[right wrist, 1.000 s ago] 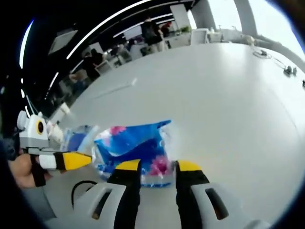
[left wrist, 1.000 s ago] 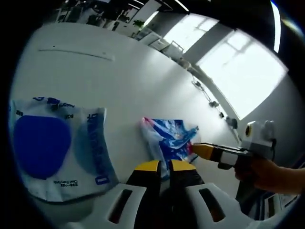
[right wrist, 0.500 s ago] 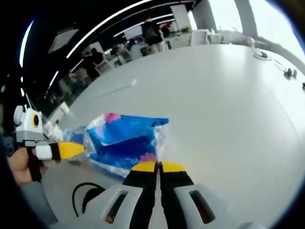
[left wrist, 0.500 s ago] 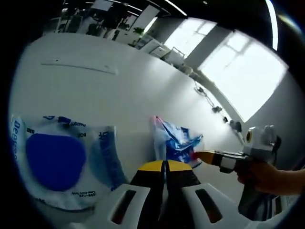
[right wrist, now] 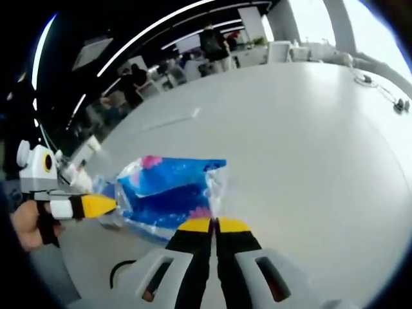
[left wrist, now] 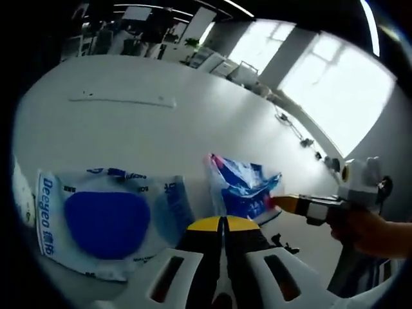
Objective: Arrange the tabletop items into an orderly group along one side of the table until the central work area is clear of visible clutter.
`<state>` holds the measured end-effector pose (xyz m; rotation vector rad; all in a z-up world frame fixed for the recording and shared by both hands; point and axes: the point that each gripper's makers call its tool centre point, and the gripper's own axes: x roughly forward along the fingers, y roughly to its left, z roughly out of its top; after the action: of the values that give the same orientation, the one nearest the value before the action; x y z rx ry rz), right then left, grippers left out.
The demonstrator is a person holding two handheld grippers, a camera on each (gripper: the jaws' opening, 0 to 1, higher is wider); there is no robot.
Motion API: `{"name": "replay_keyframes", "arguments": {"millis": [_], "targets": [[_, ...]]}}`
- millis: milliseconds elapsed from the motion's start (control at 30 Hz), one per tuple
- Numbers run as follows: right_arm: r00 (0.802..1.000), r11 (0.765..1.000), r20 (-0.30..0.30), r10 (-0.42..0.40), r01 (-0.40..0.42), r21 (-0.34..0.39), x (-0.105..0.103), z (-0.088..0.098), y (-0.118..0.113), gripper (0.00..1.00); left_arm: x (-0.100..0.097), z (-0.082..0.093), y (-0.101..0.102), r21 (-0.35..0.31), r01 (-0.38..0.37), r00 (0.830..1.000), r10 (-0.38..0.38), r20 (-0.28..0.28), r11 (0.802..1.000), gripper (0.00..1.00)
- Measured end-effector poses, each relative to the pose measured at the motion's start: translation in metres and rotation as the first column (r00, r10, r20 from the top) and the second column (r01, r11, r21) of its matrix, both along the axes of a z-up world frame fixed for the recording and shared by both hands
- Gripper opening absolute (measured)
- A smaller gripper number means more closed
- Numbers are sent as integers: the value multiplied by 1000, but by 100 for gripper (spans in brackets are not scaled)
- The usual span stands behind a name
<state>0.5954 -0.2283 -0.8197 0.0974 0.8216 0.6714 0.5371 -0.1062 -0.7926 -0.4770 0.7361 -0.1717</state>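
So both yellow-tipped grippers have their jaws pinched fully together. In the right gripper view, the right gripper is clamped on the near edge of a crinkly clear plastic bag printed in blue with pink patches, which sits just above the jaw tips, stretching toward 10 o'clock. The left gripper comes in from 9 o'clock with a hand behind it, its yellow tip touching the bag's far end.

In the left gripper view, the left gripper is closed at 6 o'clock, tips right at the lower edge of the same blue printed bag; can't really tell if it's actually got hold of plastic there. The right gripper reaches in from 3 o'clock, tip on the bag's right side. Off toward 8 o'clock, lying flat on the white table, is a white-and-clear flat packet with a big dark blue oval shape inside and blue lettering, just beside the bag but apart from it.
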Motion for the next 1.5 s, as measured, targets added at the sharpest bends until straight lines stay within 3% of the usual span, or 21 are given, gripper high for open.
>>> {"name": "replay_keyframes", "arguments": {"millis": [167, 567, 1233, 1500], "targets": [[1000, 1000, -21, 8, -8, -9, -1, -4, 3, 0, -2, -6, 4, 1, -21, 999, 21, -40, 1000, 0], [999, 1000, -50, 21, -22, -22, -8, -14, 4, 0, -4, -15, 6, 10, -34, 998, 35, -61, 999, 0], [998, 1000, -60, 22, -23, -10, -11, -17, 3, 0, -6, -17, 6, 6, -44, 997, 44, -61, 999, 0], [997, 1000, -68, 25, -26, -12, -10, -21, 5, 5, -7, -15, 5, -31, -63, 997, 61, -52, 998, 1]]}}
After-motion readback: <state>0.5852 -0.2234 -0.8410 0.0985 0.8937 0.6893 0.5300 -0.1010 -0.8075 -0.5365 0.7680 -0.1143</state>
